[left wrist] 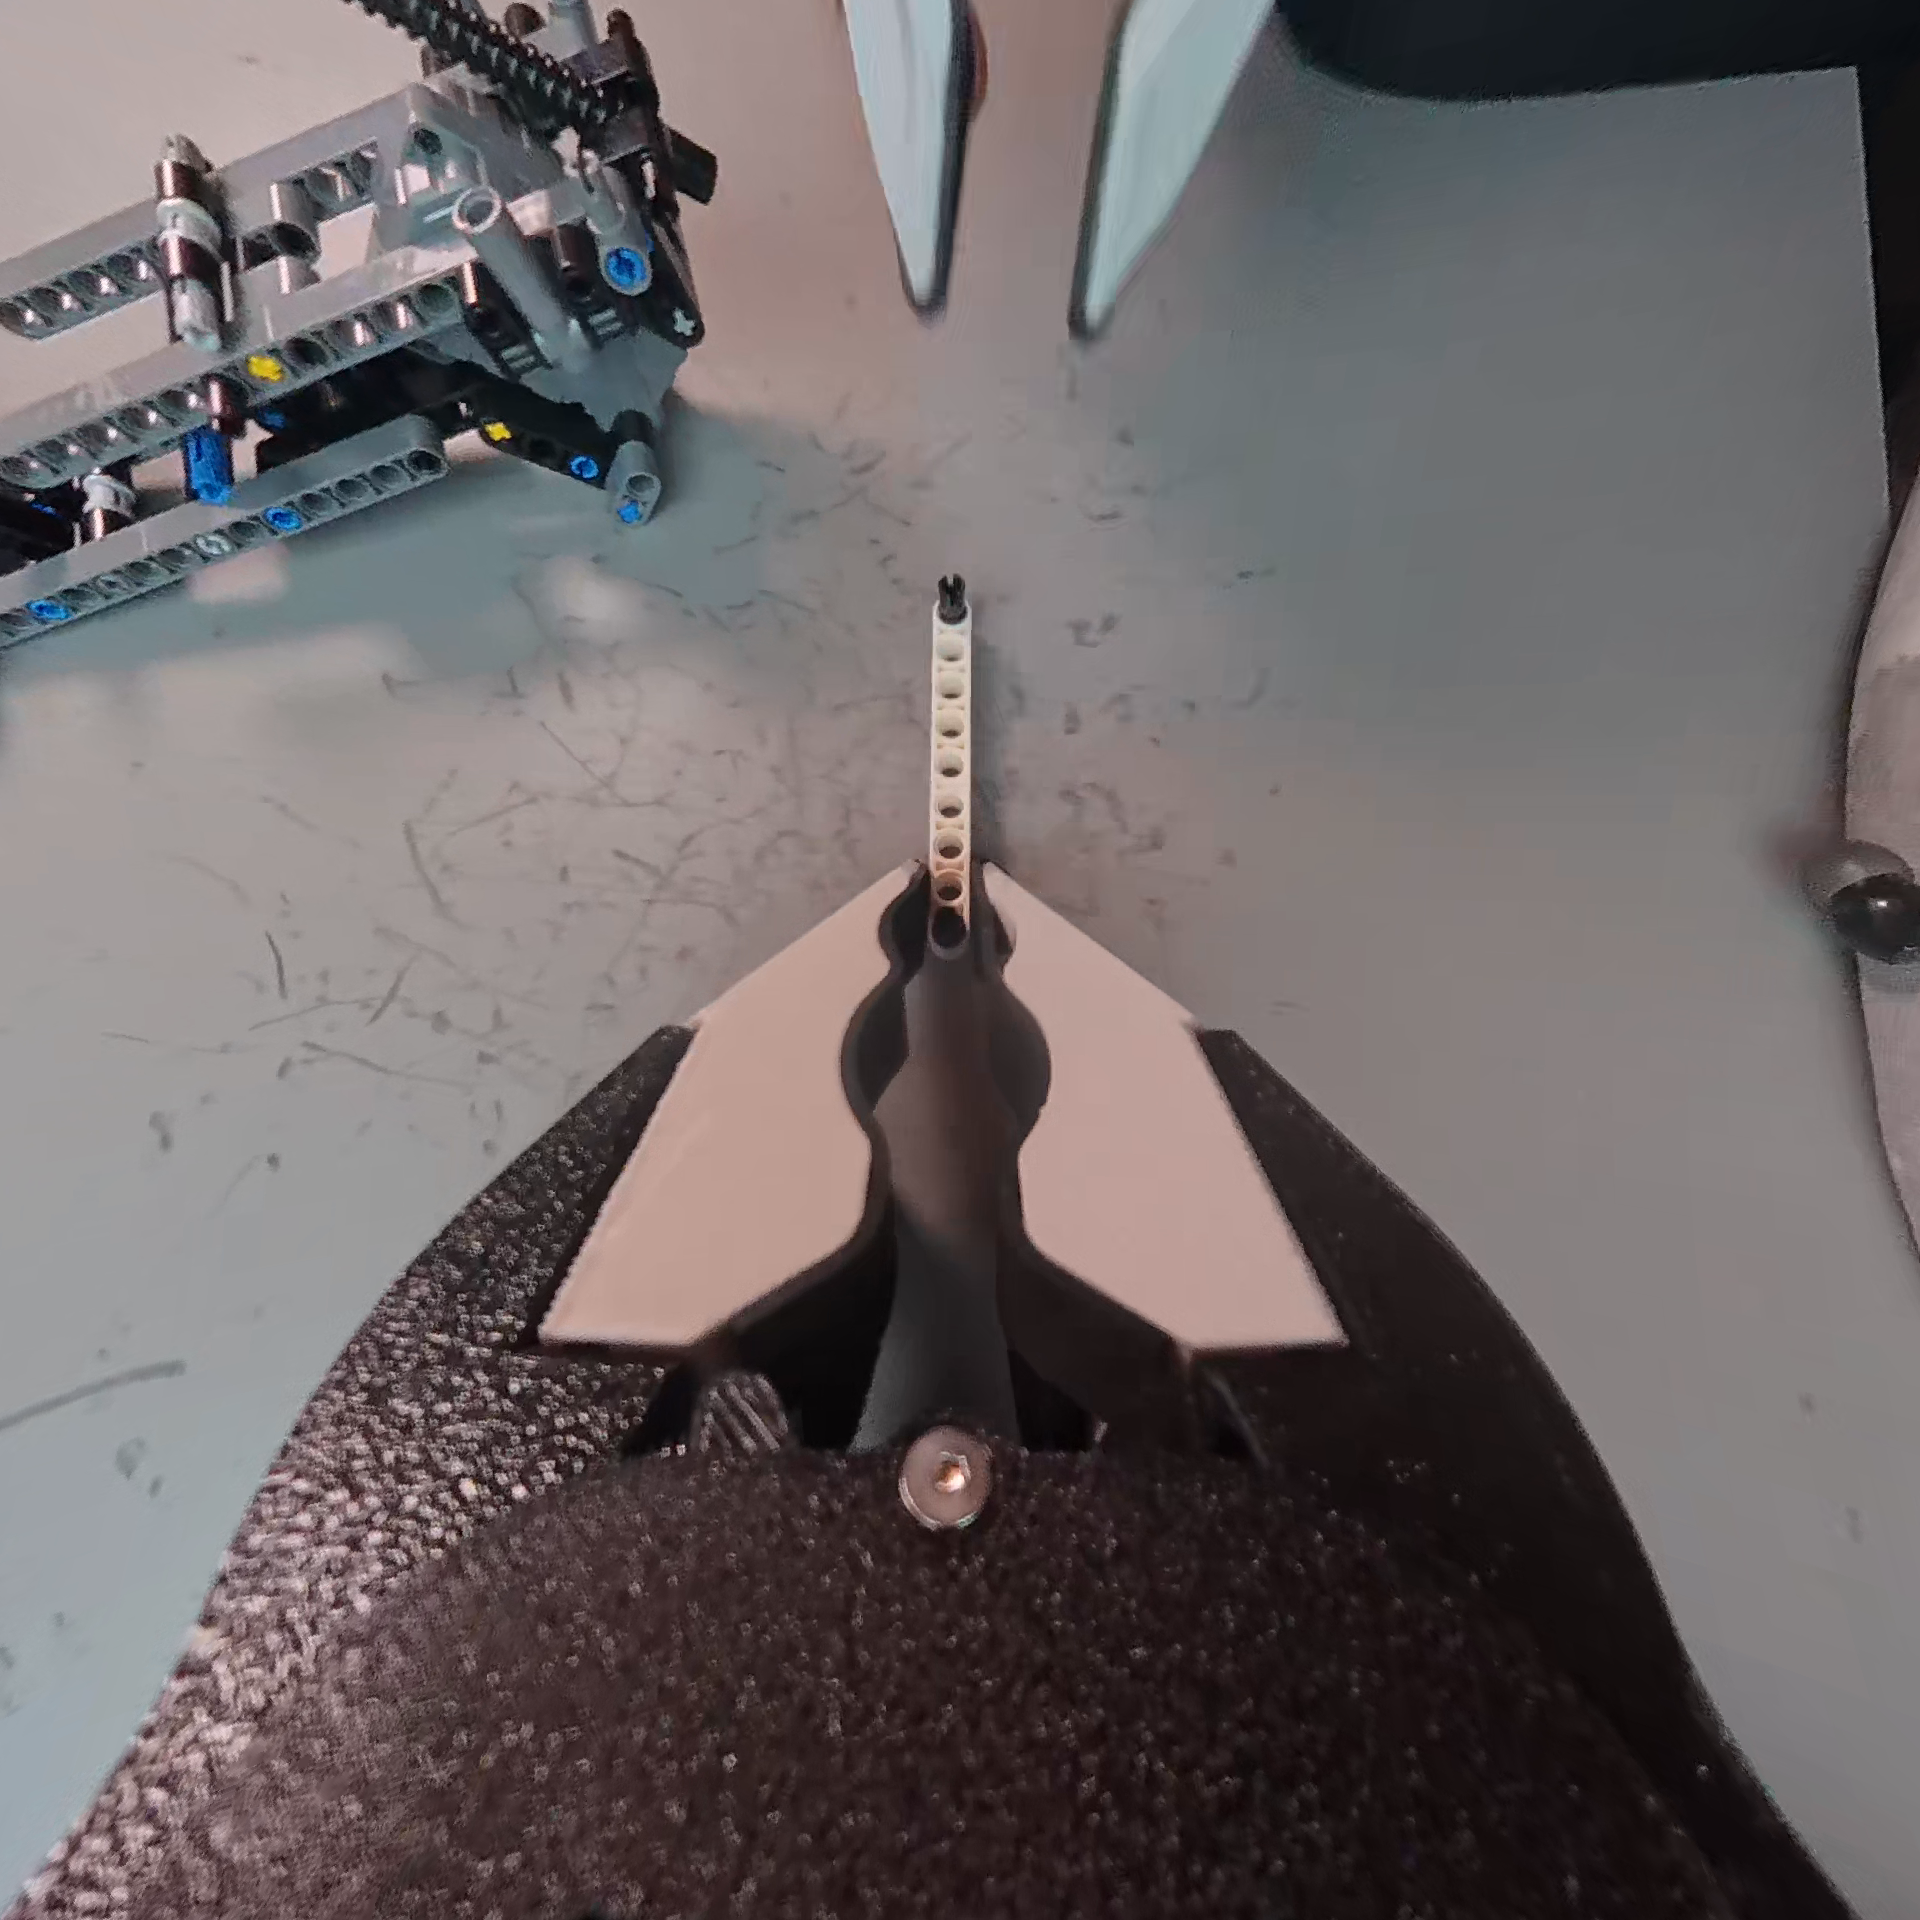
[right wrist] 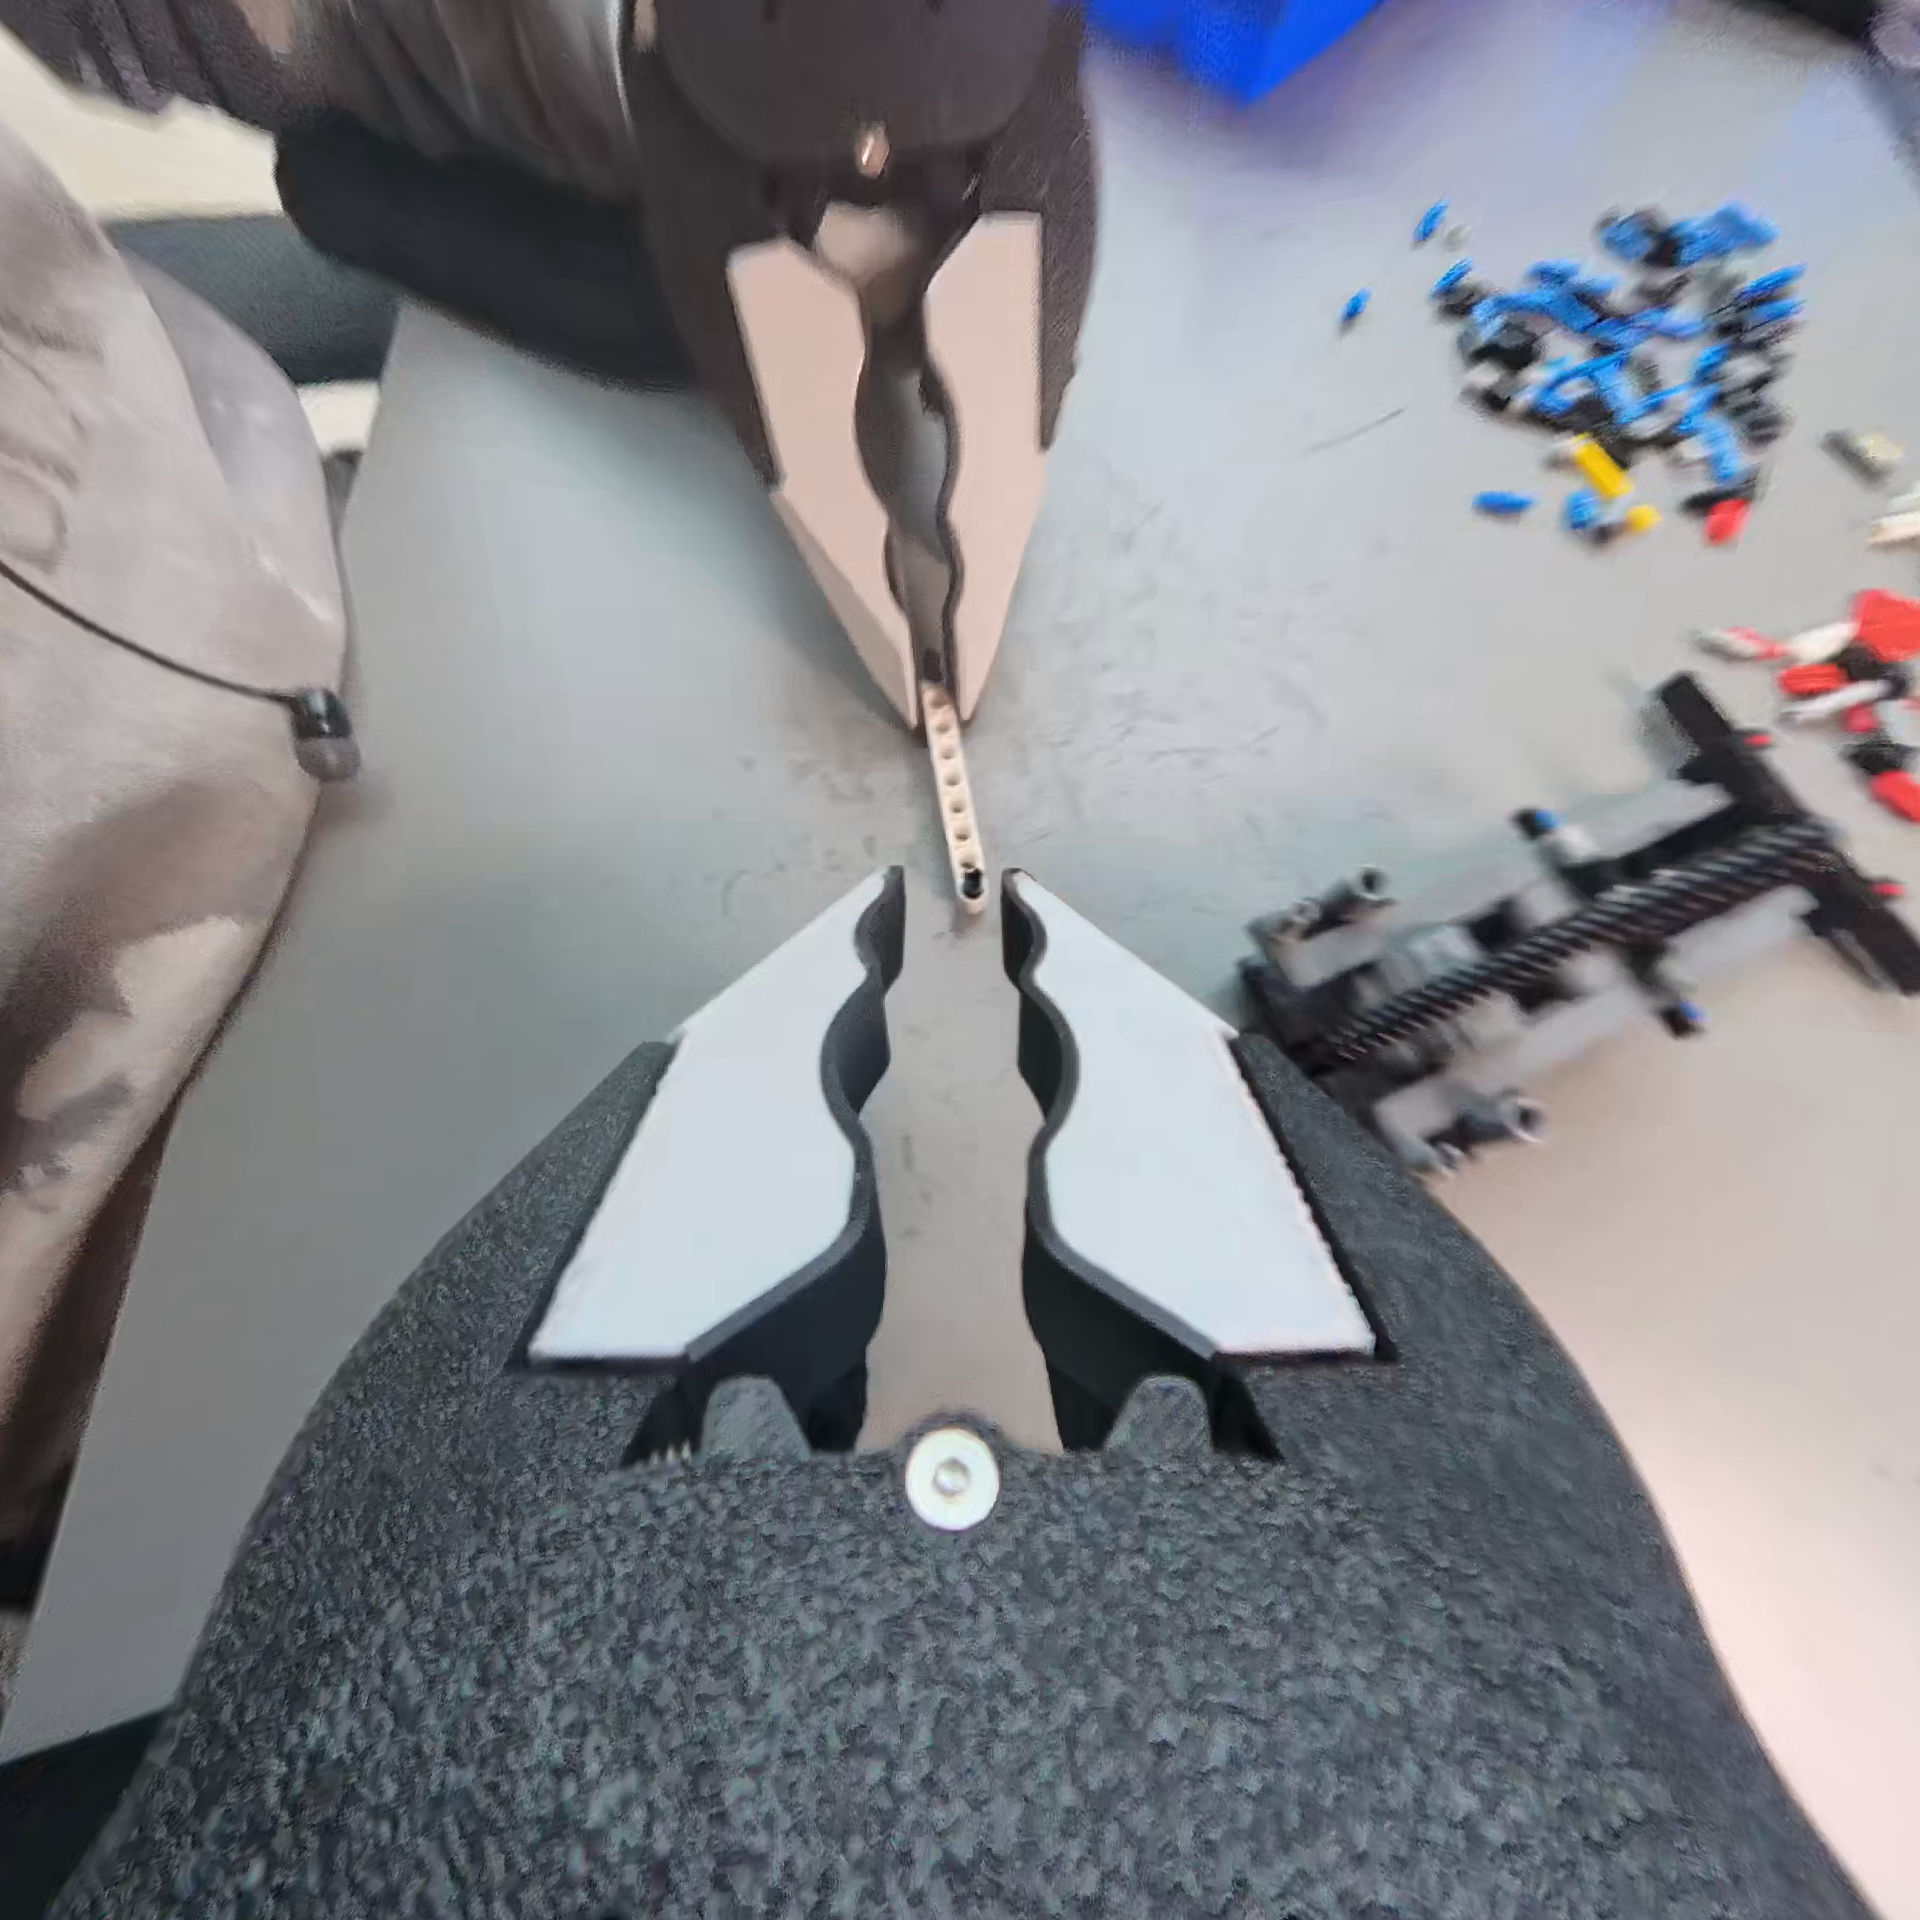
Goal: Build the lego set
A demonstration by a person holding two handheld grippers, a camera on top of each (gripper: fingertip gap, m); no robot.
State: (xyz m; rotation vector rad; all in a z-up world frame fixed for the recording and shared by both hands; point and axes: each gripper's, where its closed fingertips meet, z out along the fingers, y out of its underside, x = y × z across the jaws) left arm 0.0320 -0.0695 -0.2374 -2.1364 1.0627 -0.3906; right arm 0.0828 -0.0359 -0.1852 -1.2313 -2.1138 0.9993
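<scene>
Evidently mid-build, the left gripper (left wrist: 951, 883) clamps a white holed beam (left wrist: 951, 738) with a black pin (left wrist: 951, 592) at its tip, the right gripper (right wrist: 951, 883) faces it, jaws apart and empty, while the grey chassis assembly (left wrist: 343, 312) at ten o'clock and loose pieces (right wrist: 1631, 353) await.
</scene>
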